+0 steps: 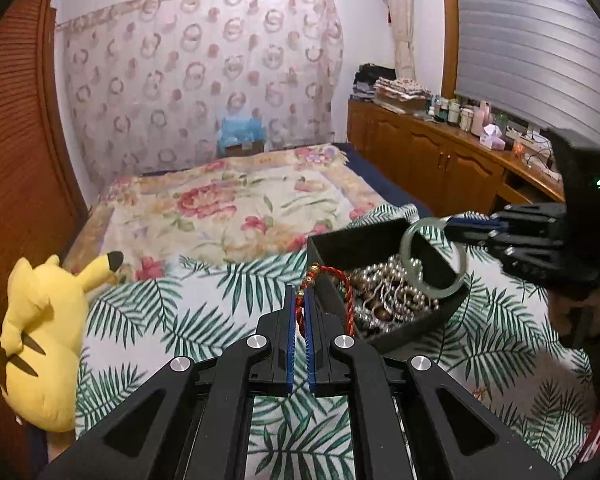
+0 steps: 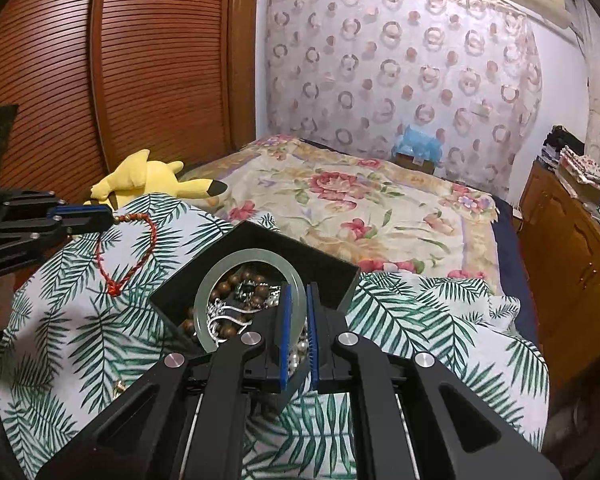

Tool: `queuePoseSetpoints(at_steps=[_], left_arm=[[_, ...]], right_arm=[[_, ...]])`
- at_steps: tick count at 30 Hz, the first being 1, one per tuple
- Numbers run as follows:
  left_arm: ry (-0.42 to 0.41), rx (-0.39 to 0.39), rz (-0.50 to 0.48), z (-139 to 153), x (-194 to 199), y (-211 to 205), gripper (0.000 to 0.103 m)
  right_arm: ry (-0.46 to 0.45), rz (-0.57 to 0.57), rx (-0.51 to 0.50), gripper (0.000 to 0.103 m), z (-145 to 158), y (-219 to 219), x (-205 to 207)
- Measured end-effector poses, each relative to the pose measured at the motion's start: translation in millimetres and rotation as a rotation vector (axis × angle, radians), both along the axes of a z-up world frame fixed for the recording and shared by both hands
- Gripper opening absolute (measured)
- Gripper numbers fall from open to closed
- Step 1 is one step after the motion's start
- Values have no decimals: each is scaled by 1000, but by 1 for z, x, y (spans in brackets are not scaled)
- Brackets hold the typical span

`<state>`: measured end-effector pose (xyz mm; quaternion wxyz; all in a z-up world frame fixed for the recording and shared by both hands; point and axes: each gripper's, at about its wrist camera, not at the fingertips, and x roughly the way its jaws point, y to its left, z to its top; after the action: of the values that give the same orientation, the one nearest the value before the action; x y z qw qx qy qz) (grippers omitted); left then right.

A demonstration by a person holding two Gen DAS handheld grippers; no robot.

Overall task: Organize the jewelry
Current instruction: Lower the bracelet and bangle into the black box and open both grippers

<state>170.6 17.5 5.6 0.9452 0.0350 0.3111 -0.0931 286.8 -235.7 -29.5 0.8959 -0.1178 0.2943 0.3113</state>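
Observation:
A black open box (image 1: 354, 240) (image 2: 260, 240) holding bead strands and silver chains sits on a palm-leaf cloth on the bed. My left gripper (image 1: 300, 294) is shut on a red cord bracelet (image 1: 346, 292), which hangs just left of the box; in the right wrist view the left gripper (image 2: 110, 214) holds the red cord bracelet (image 2: 142, 256) above the cloth. My right gripper (image 2: 298, 292) is shut on a pale green jade bangle (image 2: 208, 288) and holds it over the box. In the left wrist view the right gripper (image 1: 446, 227) and the bangle (image 1: 406, 252) show above the box's right side.
A yellow Pikachu plush (image 1: 40, 340) (image 2: 148, 180) lies at the bed's left edge by a wooden slatted wardrobe (image 2: 100, 80). A floral blanket (image 1: 228, 204) covers the far bed. A wooden cabinet (image 1: 440, 156) with bottles runs along the right.

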Motion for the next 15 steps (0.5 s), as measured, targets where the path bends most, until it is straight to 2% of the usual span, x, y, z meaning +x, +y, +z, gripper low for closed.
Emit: queuePoseSetpoints(at_steps=[8, 15], left_arm=[[-25, -10, -23, 9, 18, -12, 3], [-20, -3, -47, 9, 41, -29, 3]], right_arm=[[58, 12, 16, 13, -15, 5, 9], [55, -13, 24, 13, -15, -8, 1]])
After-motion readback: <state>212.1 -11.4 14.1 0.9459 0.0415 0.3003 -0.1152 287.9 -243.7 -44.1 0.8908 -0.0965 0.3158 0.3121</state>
